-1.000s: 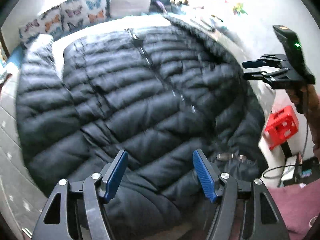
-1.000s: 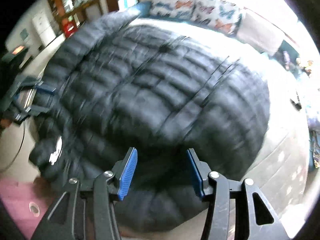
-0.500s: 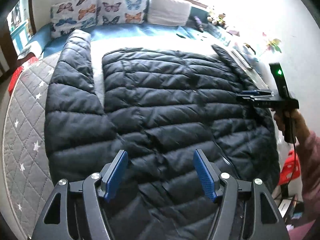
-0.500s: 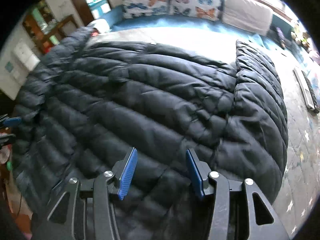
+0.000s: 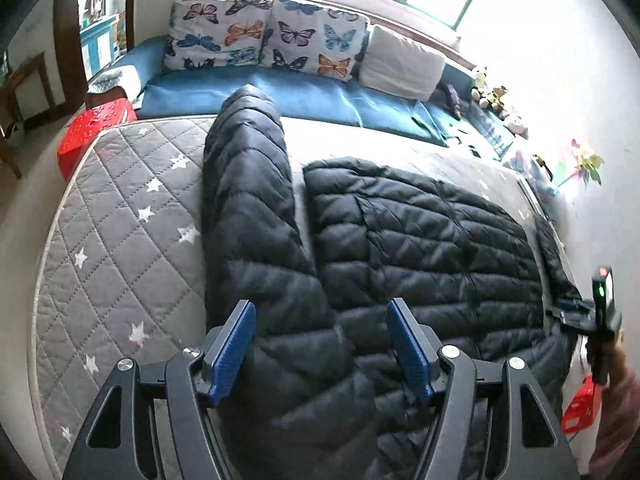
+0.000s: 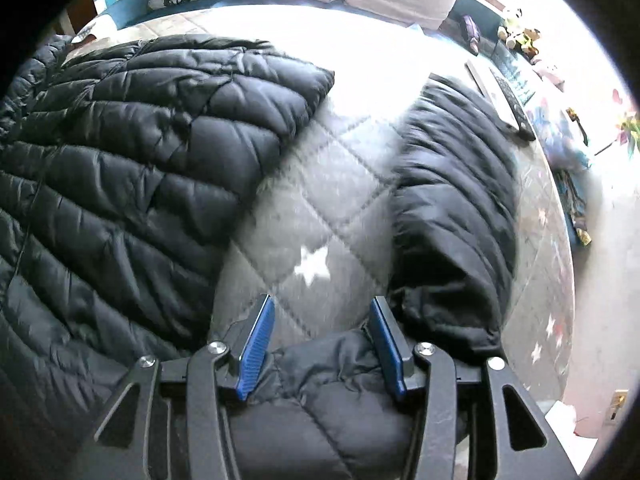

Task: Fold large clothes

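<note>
A large black quilted puffer jacket (image 5: pixel 420 240) lies spread flat on the grey star-quilted mattress (image 5: pixel 120 240), its left sleeve (image 5: pixel 248 200) stretched toward the pillows. My left gripper (image 5: pixel 322 346) is open, jaws wide apart, over the jacket's near left shoulder. My right gripper (image 6: pixel 322 346) is open over the jacket's near edge, between the body (image 6: pixel 140 160) and the right sleeve (image 6: pixel 452 200). The right gripper also shows at the far right of the left wrist view (image 5: pixel 576 312).
Butterfly pillows (image 5: pixel 264 40) and a white pillow (image 5: pixel 400 64) line the blue bedding at the far end. A red crate (image 5: pixel 88 132) stands off the bed's left corner. Toys and small items (image 5: pixel 492 96) lie along the right wall side.
The jacket has settled flat on the mattress with both sleeves spread out. Both grippers have pulled back toward the near edge; both stay open.
</note>
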`<state>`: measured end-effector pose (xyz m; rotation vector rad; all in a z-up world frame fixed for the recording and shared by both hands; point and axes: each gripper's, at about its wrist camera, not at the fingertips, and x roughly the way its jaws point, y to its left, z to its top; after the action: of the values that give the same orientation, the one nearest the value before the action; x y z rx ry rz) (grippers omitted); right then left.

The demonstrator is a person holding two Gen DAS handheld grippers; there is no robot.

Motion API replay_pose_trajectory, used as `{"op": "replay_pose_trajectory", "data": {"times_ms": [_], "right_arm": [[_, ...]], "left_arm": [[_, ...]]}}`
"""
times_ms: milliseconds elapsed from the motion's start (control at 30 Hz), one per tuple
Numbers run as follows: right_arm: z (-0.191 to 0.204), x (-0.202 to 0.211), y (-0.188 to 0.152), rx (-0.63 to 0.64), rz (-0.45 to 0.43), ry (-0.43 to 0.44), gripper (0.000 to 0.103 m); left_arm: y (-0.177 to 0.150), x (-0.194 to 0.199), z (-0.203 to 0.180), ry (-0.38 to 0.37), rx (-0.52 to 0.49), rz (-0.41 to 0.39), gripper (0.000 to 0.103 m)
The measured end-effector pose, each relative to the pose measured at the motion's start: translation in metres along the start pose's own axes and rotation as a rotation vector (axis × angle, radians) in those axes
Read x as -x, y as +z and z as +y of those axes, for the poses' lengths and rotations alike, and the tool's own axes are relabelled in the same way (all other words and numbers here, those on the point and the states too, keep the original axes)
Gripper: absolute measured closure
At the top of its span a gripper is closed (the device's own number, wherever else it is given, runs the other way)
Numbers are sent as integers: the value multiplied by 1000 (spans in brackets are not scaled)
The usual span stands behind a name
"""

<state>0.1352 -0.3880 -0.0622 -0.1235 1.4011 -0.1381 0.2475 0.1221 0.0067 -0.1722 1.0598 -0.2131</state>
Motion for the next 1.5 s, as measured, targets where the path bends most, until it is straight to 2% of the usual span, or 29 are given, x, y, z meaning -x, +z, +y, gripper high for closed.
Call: {"op": "replay_pose_trajectory", "data": {"times_ms": [100,200,267,433,500,600,667,700,767,800,867,1000,1133,1167,1200,1233,1300,1367,1433,1500], "right_arm": [[12,2,-2,21,-17,-18,48],[23,6,2,23,-22,2,48],[25,10,6,13,-28,38,48],[25,17,22,-24,-45,146,48],[20,17,26,-54,-46,198,48],[13,17,30,-85,-56,256,48],[13,15,31,-90,-50,268,48],[13,12,33,-88,-47,270,48],[14,5,35,-91,-38,285,48],[17,3,37,-95,-34,291,48],[20,-3,40,-105,-24,308,48],[28,-6,40,-111,-11,312,48],[30,-7,44,-109,-8,313,48],[31,-7,44,-108,-7,313,48],[31,-8,45,-106,-6,313,48],[33,-8,46,-106,-6,313,48],[35,-9,48,-109,-8,309,48],[36,-9,49,-114,-9,302,48],[38,-8,49,-113,-12,297,48],[39,-6,49,-109,-24,293,47]], "left_arm": [[19,-21,12,34,12,25,31],[37,-50,29,18,81,72,31],[47,-69,39,3,117,104,31],[55,-124,68,28,204,219,31],[55,-122,69,11,209,215,31],[54,-89,59,-35,139,133,31],[54,-61,55,-31,94,57,28],[54,-50,54,-10,86,21,17],[56,-36,62,57,97,-28,0],[57,-34,68,84,112,-39,0],[60,-41,83,103,147,-19,0],[65,-80,107,88,209,84,0],[59,-110,130,25,289,118,18],[56,-115,135,8,303,114,28],[53,-116,137,19,296,102,39],[51,-114,137,33,280,80,46],[48,-107,138,30,275,48,80],[43,-83,142,56,288,-12,85],[33,-43,148,143,285,-110,86],[21,-9,162,207,311,-174,86]]}}
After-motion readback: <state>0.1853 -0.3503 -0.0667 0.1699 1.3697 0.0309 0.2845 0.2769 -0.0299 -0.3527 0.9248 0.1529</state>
